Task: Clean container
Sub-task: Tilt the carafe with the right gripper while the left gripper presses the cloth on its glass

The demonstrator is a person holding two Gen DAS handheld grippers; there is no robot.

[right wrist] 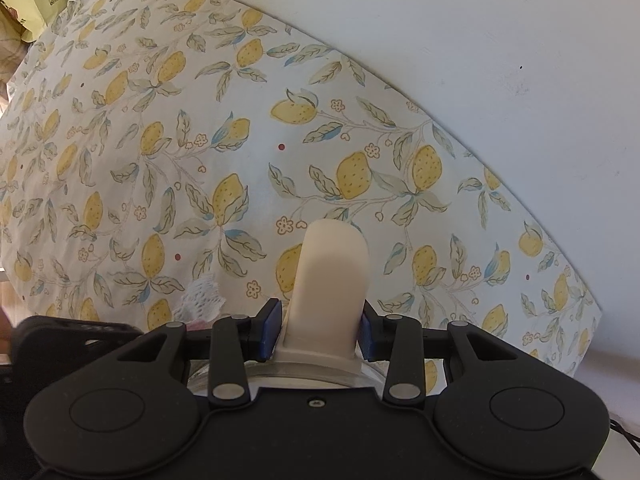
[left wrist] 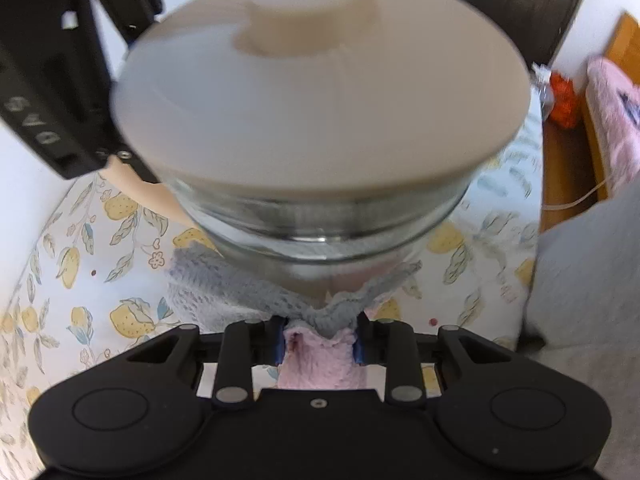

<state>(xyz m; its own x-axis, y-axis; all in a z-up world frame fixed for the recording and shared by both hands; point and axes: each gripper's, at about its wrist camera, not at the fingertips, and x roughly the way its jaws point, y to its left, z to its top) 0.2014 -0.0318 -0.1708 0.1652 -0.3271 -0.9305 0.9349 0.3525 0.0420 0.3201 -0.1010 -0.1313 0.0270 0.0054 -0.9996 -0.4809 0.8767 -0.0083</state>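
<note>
Gripping a bunched cloth (left wrist: 320,320), blue-grey on one face and pink on the other, the left gripper (left wrist: 320,340) has its blue pads pressed on the fabric, and the cloth's far edge lies against the lower glass wall of the container (left wrist: 320,224). That container is a clear glass bowl capped by a cream lid (left wrist: 312,120) with a raised round knob, seen close and blurred above a lemon-print tablecloth (left wrist: 80,260). From the right wrist view, the right gripper (right wrist: 320,328) points down at the tablecloth (right wrist: 200,120), its pads closed on a cream tab (right wrist: 332,276) that sticks out from the lid's edge (right wrist: 316,360). A scrap of the cloth (right wrist: 200,300) shows to the left of it.
</note>
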